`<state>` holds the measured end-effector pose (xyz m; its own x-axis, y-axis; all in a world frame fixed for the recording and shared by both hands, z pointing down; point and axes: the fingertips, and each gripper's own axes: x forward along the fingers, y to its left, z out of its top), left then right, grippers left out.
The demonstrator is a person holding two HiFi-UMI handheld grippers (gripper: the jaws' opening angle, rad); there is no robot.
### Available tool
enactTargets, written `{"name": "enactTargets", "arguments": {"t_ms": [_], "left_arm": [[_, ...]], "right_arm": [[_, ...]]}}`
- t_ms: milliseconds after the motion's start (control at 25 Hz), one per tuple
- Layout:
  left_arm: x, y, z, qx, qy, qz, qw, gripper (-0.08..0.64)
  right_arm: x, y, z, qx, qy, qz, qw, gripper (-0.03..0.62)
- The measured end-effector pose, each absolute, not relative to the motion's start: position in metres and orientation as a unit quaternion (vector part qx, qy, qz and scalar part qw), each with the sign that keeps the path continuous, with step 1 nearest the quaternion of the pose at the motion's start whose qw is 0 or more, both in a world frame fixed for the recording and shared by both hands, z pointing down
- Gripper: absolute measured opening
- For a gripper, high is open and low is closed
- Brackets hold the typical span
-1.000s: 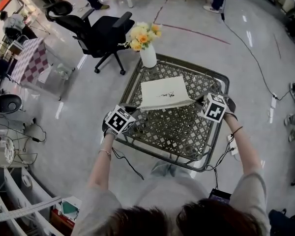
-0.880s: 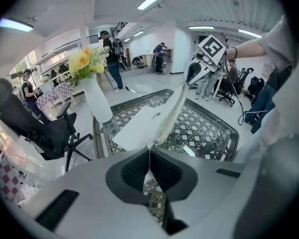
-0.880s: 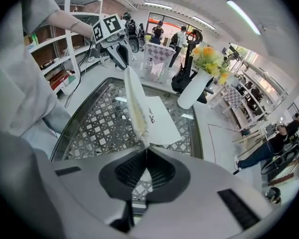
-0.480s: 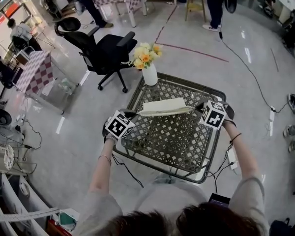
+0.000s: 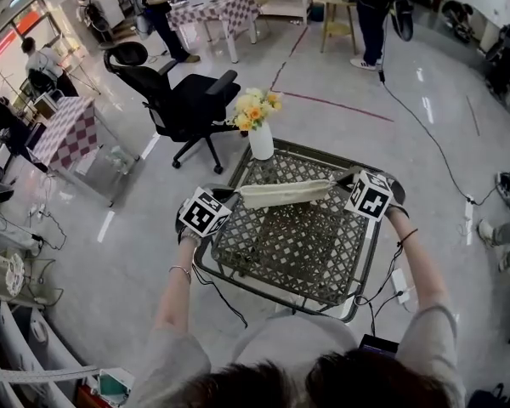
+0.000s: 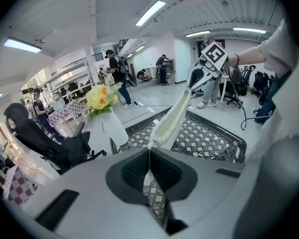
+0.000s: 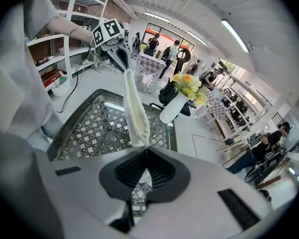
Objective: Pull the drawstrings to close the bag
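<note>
Bag (image 5: 287, 193) is held in the air over the lattice worktop (image 5: 276, 266), drawn out as a narrow cream band between the two grippers.

Left gripper (image 5: 236, 197): jaws clenched on the bag's left end, with fabric seen running into the closed seam in the left gripper view. Right gripper (image 5: 338, 182): jaws likewise clamped on the right end.

Reason for the hold, as judged: opposite ends are gripped so tension runs along the mouth and cinches it. The bag is kept off the lattice, probably so nothing snags.

Vase (image 5: 261, 141) with flowers (image 5: 257, 107) is parked at the far corner, behind the bag and not touching it.

Not resolved:
- The drawstrings cannot be told apart from the fabric, so it is unclear whether cord or cloth is pinched.
- The bag is seen nearly edge-on, so the state of the mouth cannot be read.
- The near edge of the worktop is cut off by the person's head in the head view.
</note>
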<state>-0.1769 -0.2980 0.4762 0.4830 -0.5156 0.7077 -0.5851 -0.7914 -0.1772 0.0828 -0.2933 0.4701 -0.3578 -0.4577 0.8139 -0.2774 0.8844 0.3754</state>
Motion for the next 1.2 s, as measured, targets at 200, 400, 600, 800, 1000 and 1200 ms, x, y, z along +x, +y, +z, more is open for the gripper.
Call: {"name": "enactTargets", "arguments": {"t_ms": [200,400,600,800,1000,1200], "left_arm": [[-0.182,-0.300,0.458,0.860,-0.336,0.384,0.028,0.028],[-0.184,-0.305,0.438,0.860,-0.354,0.366,0.016,0.028],[-0.186,-0.305,0.418,0.861,-0.365,0.355,-0.003,0.028],[-0.188,-0.308,0.402,0.859,-0.380,0.344,-0.015,0.028],[-0.191,-0.311,0.388,0.854,-0.406,0.326,-0.023,0.028],[-0.193,-0.315,0.373,0.849,-0.431,0.304,-0.028,0.028]], "right_arm": [[0.078,-0.295,0.452,0.242,-0.824,-0.100,0.503,0.022],[0.076,-0.298,0.432,0.260,-0.829,-0.111,0.483,0.023],[0.075,-0.299,0.415,0.273,-0.829,-0.126,0.471,0.022],[0.075,-0.303,0.401,0.295,-0.835,-0.124,0.448,0.023],[0.074,-0.306,0.384,0.322,-0.837,-0.130,0.423,0.023],[0.078,-0.312,0.367,0.360,-0.831,-0.141,0.400,0.021]]}}
